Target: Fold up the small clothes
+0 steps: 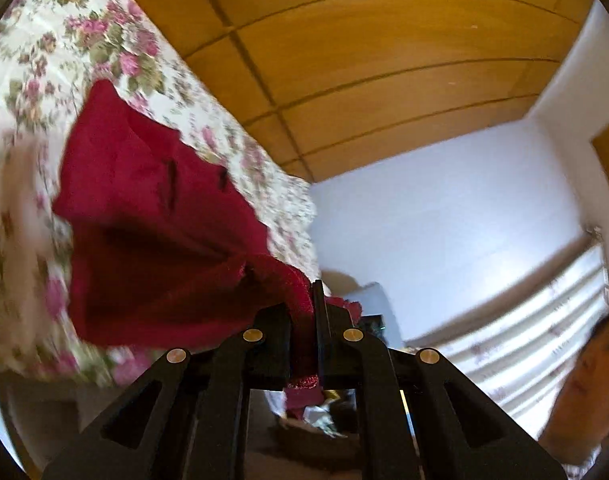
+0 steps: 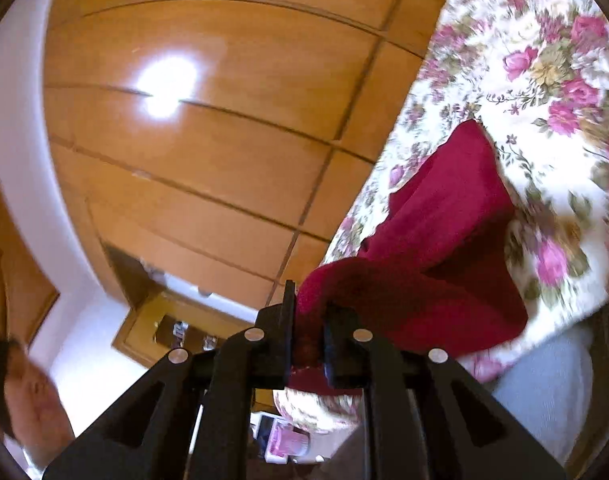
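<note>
The floral bedspread [image 1: 28,80] fills the left wrist view from 7 to 11 o'clock and the right wrist view from 1 to 4 o'clock, with wooden wardrobe panels [image 1: 364,60] behind it and a white wall [image 1: 444,208] at about 3 o'clock in the left view. Both pictures are tilted and smeared with motion blur, so fine detail of the bed is lost.

The task's thing, a dark red knitted garment [image 1: 152,216], hangs in the air in front of the bedspread, stretched between the two tools. From the left wrist it spreads toward 9 o'clock from the fingers; from the right wrist the same garment [image 2: 436,248] runs toward 2 o'clock. Two small slits show in its upper part, perhaps buttonholes; its exact kind cannot be told.

The left gripper [image 1: 314,320] is clamped tight on a bunched edge of the cloth, which passes between its fingers and comes out below them. The right gripper [image 2: 308,332] likewise pinches a fold, its jaws nearly together with red fabric between them.

Judging by how it sags and creases, the garment is light, soft and limp, with no stiffness of its own, and the fuzzy knit looks unlikely to slip. It will probably drape wherever it is unsupported, so hold is best taken at opposite corners or along a hem, keeping the edge taut.
</note>
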